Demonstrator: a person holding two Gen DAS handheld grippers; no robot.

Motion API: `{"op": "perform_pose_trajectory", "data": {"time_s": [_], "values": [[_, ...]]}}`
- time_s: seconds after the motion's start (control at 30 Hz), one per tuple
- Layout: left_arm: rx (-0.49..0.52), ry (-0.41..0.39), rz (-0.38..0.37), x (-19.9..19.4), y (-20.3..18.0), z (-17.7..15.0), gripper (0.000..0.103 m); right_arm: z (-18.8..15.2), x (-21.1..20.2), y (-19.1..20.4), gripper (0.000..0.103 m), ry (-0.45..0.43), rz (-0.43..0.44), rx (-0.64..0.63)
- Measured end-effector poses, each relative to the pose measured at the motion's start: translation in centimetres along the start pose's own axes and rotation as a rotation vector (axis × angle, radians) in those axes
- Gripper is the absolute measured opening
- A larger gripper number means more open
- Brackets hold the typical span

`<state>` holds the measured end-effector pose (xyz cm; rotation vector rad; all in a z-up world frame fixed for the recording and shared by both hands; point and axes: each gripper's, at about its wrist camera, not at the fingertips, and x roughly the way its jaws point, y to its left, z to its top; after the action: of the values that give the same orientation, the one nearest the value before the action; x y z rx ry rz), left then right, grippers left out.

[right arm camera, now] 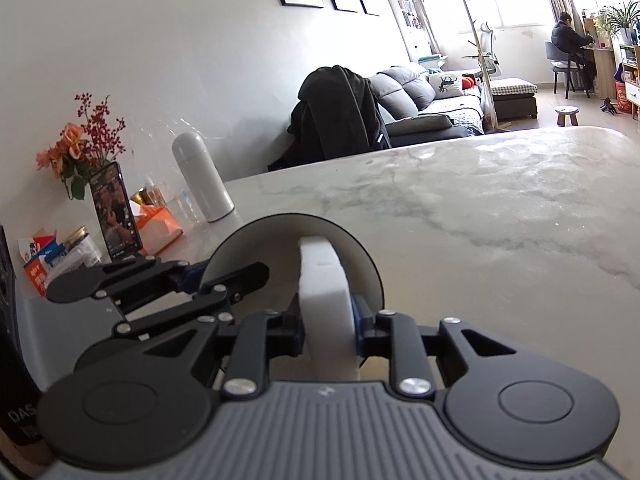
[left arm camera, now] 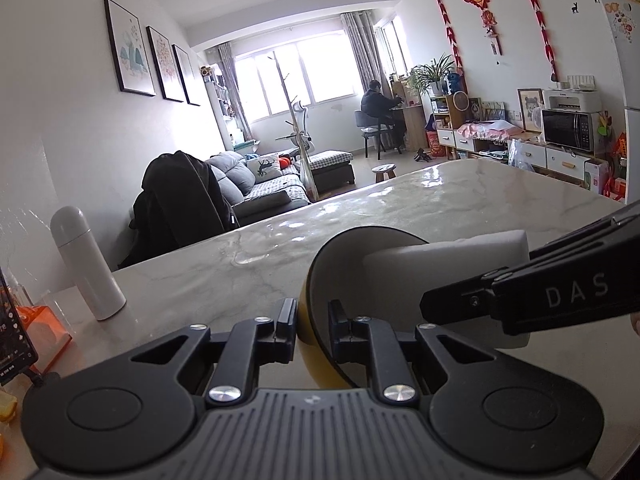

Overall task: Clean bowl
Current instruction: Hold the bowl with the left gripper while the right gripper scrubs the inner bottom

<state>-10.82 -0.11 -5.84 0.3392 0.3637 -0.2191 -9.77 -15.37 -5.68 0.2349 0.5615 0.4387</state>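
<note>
Bowl pinched by its rim, sponge pressed inside.
The left gripper [left arm camera: 313,322] clamps the tilted bowl [left arm camera: 344,264] rim; the right gripper [right arm camera: 329,326], level, squeezes the sponge [right arm camera: 325,280].

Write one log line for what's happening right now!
left gripper: shut on bowl rim, tilted | right gripper: shut on sponge, inside bowl | step: wiping | table

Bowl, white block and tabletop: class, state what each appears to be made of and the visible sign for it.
Bowl: probably glazed ceramic or melamine, with a smooth pale inside and glossy yellow outside.
White block: likely foam sponge, matte with soft rounded edges.
Tabletop: marble or marble-look slab, grey-veined and polished, reflecting the windows.
</note>
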Motion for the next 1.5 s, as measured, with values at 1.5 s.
{"op": "perform_pose_trajectory", "data": {"time_s": [1.5], "values": [[-0.012, 0.037, -0.009, -1.4, 1.5, -1.2, 0.016, -2.3, 0.3, 1.9, 0.022, 0.115, 0.072, -0.015]]}}
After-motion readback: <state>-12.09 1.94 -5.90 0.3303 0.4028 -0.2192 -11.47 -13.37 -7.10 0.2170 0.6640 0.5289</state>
